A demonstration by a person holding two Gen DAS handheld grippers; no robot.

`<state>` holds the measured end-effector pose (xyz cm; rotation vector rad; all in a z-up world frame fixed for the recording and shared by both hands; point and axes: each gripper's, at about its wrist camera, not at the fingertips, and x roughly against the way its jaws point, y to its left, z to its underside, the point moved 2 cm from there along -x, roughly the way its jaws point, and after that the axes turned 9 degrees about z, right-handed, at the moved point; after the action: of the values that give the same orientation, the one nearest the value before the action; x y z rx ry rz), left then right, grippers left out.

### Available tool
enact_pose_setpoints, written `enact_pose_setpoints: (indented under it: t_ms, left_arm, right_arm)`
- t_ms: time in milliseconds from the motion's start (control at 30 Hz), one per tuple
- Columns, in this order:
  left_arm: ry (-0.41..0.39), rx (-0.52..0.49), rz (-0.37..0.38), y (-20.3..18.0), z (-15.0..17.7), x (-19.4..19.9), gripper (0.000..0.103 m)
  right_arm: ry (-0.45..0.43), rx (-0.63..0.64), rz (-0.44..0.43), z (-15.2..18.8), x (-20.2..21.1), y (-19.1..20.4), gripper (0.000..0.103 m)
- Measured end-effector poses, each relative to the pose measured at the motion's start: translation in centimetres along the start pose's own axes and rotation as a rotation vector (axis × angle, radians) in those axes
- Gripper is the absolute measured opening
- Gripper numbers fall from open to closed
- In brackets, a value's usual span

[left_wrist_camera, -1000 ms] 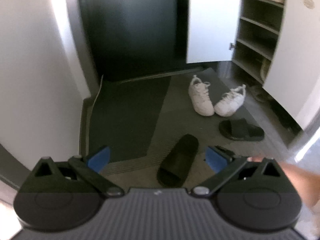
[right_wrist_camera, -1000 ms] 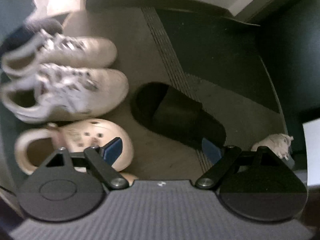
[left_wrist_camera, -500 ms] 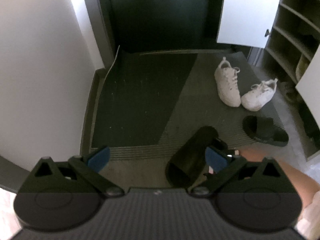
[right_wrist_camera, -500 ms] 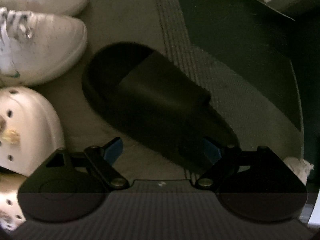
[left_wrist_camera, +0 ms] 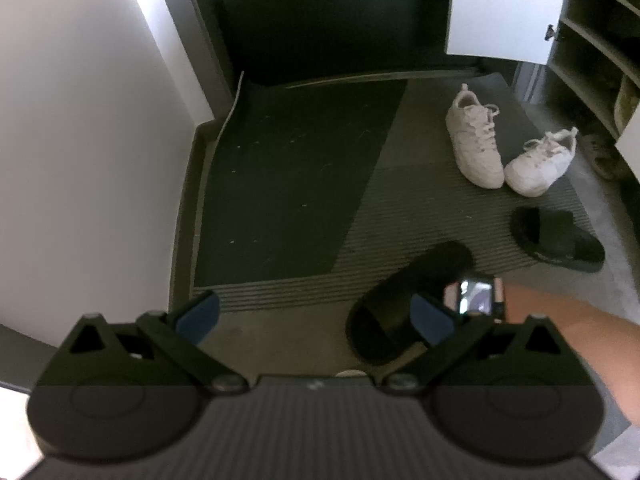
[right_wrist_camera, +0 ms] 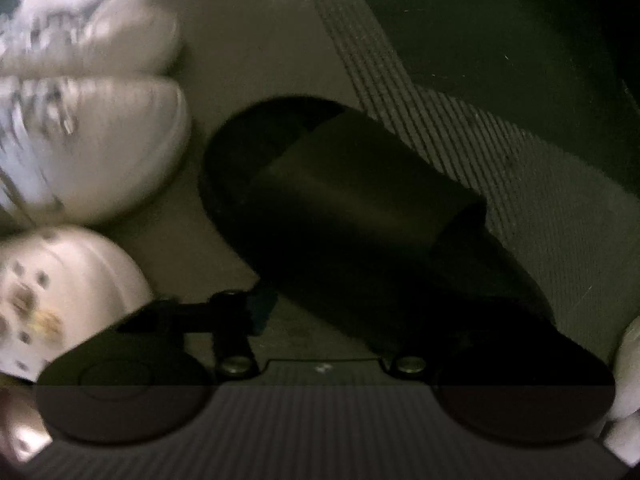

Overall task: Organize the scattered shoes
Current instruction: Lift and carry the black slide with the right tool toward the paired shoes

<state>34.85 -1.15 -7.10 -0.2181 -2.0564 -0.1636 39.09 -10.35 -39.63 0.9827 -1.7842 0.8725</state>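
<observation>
A black slide sandal point(left_wrist_camera: 404, 300) lies on the floor at the mat's near edge. In the right wrist view it point(right_wrist_camera: 360, 216) fills the middle, heel end between the jaws. My right gripper point(right_wrist_camera: 384, 312) has closed in on the heel; its left finger point(right_wrist_camera: 260, 312) touches the sandal's side, the right finger is hidden in the dark. My left gripper point(left_wrist_camera: 316, 316) is open and empty, held above the floor. A second black slide point(left_wrist_camera: 560, 240) lies to the right. Two white sneakers point(left_wrist_camera: 504, 148) lie splayed on the mat.
An open shoe cabinet point(left_wrist_camera: 592, 52) with shelves stands at the right. A white wall point(left_wrist_camera: 80, 120) is on the left, a dark door point(left_wrist_camera: 320, 12) ahead. White sneakers point(right_wrist_camera: 88, 120) and a cream clog point(right_wrist_camera: 52, 300) sit left of the right gripper.
The right gripper's jaws have narrowed from wide open onto the sandal's heel. The left gripper has held nearly still, with the view shifted slightly.
</observation>
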Motion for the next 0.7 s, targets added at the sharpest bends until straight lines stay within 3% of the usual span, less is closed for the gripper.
enact_pose_setpoints:
  t_ms: [67,167,267,300,433,533,700]
  left_arm:
    - [0.001,0.0,-0.002,0.0,0.0,-0.1,0.103]
    - [0.004,-0.007,0.01,-0.3,0.1,0.1,0.103]
    - [0.002,-0.017,0.029,-0.6,0.3,0.5,0.103]
    - [0.001,-0.018,0.035,-0.6,0.4,0.7,0.103]
    - [-0.001,-0.021,0.047,-0.4,0.9,1.2,0.103]
    - [0.006,-0.026,0.061,-0.1,1.4,1.6,0.103]
    - [0.032,-0.01,0.086,0.3,2.0,1.8,0.103]
  right_arm:
    - [-0.026,-0.067,-0.055,0.1,0.7,0.0,0.023]
    - [-0.096,-0.211,-0.066,0.4,1.5,-0.3,0.013]
    - [-0.148,-0.357,0.007,1.1,2.8,-1.0,0.012]
    - [-0.133,-0.381,0.075,1.7,3.1,-1.4,0.012]
    - [-0.136,-0.512,0.167,4.7,5.2,-3.2,0.011]
    - [-0.174,-0.669,0.252,8.9,9.6,-4.0,0.011]
    - [-0.157,-0.874,0.335,15.2,13.7,-3.4,0.011]
